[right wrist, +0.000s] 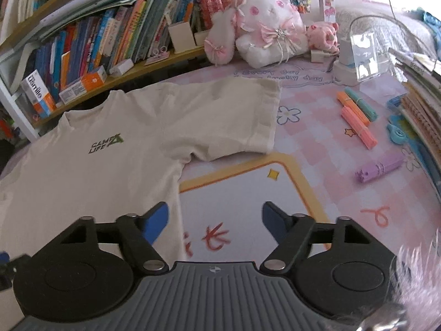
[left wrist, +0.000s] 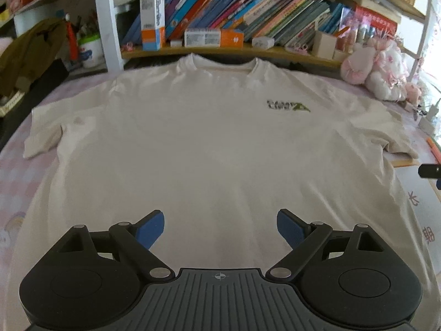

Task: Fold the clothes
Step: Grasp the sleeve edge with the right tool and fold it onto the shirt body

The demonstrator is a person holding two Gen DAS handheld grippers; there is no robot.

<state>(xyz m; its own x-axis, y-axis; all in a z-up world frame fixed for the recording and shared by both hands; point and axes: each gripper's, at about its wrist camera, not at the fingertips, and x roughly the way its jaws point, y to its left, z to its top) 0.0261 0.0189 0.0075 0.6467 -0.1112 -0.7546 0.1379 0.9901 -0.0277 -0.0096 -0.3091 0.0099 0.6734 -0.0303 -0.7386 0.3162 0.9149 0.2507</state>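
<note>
A cream T-shirt with a small green chest logo lies spread flat, front up, on a pink patterned mat. My left gripper hovers over the shirt's lower middle, jaws wide open with nothing between the blue pads. In the right wrist view the same T-shirt fills the left half, its sleeve stretched toward the right. My right gripper stands open above the shirt's side edge, left pad over cloth, right pad over the mat; nothing is gripped.
A bookshelf full of books and boxes runs behind the shirt's collar. Pink plush toys sit at the far right corner. Coloured marker bundles, a purple object and stacked books lie right of the sleeve.
</note>
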